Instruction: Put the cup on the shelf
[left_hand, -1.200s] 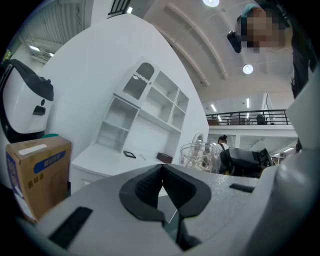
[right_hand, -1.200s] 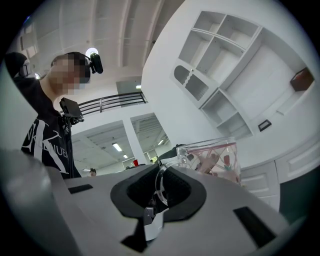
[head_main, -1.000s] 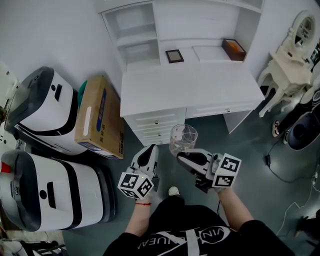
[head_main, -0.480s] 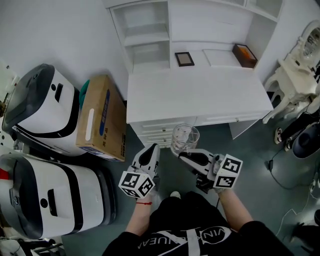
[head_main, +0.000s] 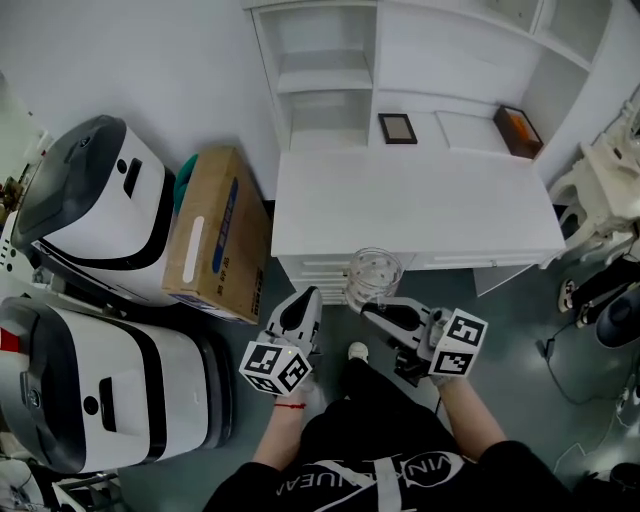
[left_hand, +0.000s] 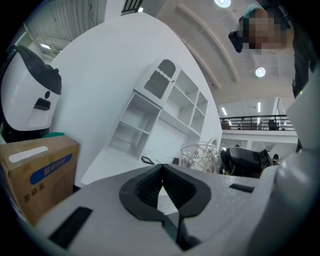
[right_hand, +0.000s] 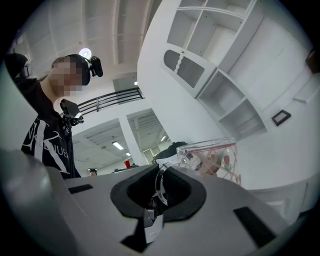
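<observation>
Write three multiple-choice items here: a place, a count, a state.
1. Where is the brown cardboard box? A on the grey floor, left of the white desk B on that desk C on a shelf
2. How many large white-and-black machines stand left? A one B two C four
3. The right gripper is: A open, empty B resting on the desk C shut on the handle of the clear glass cup
Key: 1 A, it stands on the floor; 2 B, head view shows two; 3 C, its fingers pinch the handle.
</observation>
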